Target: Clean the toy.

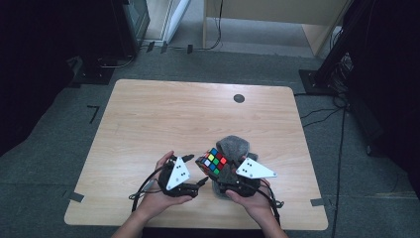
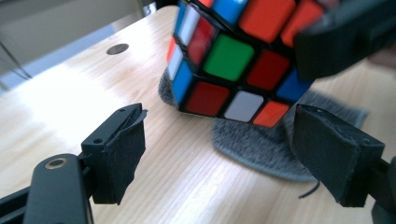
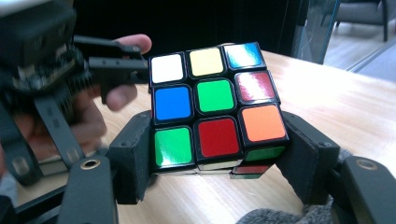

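Right gripper (image 3: 217,158) has its jaws clamped on the puzzle cube (image 3: 215,107), lifted above the grey cloth (image 1: 233,146); left gripper (image 1: 194,171), jaws wide and empty, waits at the cube's nine o'clock.

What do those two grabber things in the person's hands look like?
Each gripper, left and right, is black, with a grey three-cornered plate on top marked with small dark dots. The jaws are blocky, their pads wrapped in dark, felt-like cloth. A brass-coloured ring sits at each jaw's base. Black cables trail back. The forearms are bare, no sleeves.
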Action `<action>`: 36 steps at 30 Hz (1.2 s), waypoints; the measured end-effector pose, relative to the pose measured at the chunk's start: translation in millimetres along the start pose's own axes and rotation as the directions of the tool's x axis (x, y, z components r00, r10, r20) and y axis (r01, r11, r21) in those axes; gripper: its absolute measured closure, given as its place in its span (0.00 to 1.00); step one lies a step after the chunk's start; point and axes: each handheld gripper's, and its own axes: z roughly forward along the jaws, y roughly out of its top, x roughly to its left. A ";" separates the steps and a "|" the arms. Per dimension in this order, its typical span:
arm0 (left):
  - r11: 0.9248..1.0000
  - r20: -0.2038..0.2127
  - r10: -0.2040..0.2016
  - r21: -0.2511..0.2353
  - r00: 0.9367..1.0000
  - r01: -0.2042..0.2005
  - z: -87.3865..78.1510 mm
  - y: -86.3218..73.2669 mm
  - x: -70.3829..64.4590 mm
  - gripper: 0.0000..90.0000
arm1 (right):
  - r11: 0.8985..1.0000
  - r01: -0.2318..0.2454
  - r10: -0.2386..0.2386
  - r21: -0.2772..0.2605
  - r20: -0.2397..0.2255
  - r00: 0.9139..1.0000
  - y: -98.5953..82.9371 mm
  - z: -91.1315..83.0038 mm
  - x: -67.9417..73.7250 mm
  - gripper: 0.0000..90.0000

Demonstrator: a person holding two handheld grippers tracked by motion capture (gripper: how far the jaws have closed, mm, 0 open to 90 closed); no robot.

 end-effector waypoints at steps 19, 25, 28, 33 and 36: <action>0.997 -0.038 0.077 -0.016 0.996 -0.077 0.0 -2.8 -9.1 0.35 | 0.977 -0.196 0.201 0.086 -0.060 0.978 -2.3 11.8 2.1 0.37; 0.999 0.012 -0.008 -0.049 1.000 0.009 -5.3 -6.0 4.6 0.38 | 0.980 -0.186 0.193 0.072 -0.105 0.976 -0.9 8.5 -5.2 0.32; 0.997 0.028 -0.061 -0.055 0.998 0.063 -7.5 -9.3 14.3 0.38 | 0.992 -0.123 0.125 0.030 -0.090 0.988 0.4 2.5 -8.3 0.35; 0.979 0.087 -0.179 -0.086 0.980 0.186 -12.7 -12.8 32.6 0.38 | 0.998 -0.058 0.057 0.024 0.013 0.998 -2.5 -4.1 -19.7 0.34; 0.973 0.084 -0.208 -0.085 0.975 0.215 -13.7 -14.5 37.7 0.38 | 0.992 0.034 -0.048 0.121 0.110 0.993 -14.2 0.5 -28.0 0.31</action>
